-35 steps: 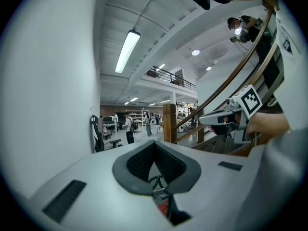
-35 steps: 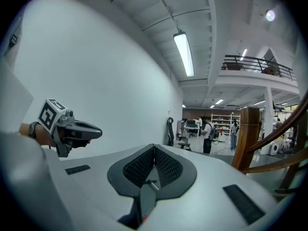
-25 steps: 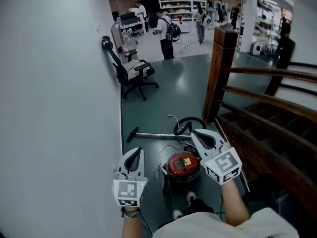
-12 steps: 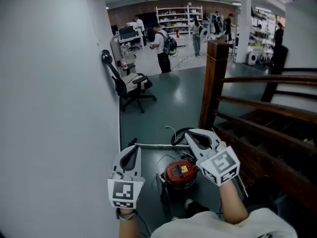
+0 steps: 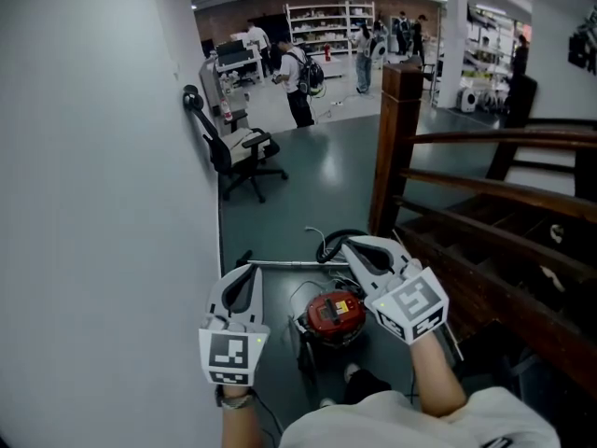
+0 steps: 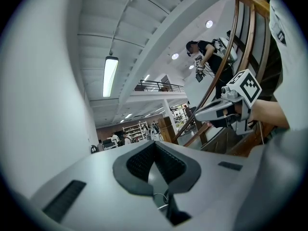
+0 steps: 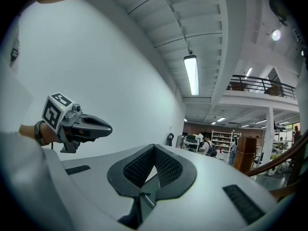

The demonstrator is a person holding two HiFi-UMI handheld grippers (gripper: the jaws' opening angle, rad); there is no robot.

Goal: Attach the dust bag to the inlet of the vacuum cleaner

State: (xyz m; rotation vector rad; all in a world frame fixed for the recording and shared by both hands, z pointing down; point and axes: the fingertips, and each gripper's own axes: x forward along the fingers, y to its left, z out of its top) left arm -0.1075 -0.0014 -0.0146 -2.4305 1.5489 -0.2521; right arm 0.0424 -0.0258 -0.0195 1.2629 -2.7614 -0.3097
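A red canister vacuum cleaner [image 5: 331, 314] stands on the dark floor below me, its black hose [image 5: 339, 240] looped behind it and its metal wand [image 5: 284, 263] lying to the left. I cannot make out a dust bag in any view. My left gripper [image 5: 247, 272] is held level in the air, left of the vacuum and well above it, shut and empty. My right gripper [image 5: 348, 245] hovers over the vacuum's right side, also shut with nothing in it. In the left gripper view the pads [image 6: 144, 161] meet; the right gripper [image 6: 226, 110] shows beyond. The right gripper view shows its closed pads [image 7: 163, 167] and the left gripper [image 7: 79, 124].
A white wall [image 5: 103, 203] runs close along the left. A wooden newel post [image 5: 394, 147] and stair railing [image 5: 504, 194] stand to the right. A black office chair [image 5: 233, 147] sits against the wall further on. Several people stand by shelves at the far end.
Both grippers have risen a little and stay level, jaws still closed. The view has shifted, so the vacuum sits slightly higher in the picture.
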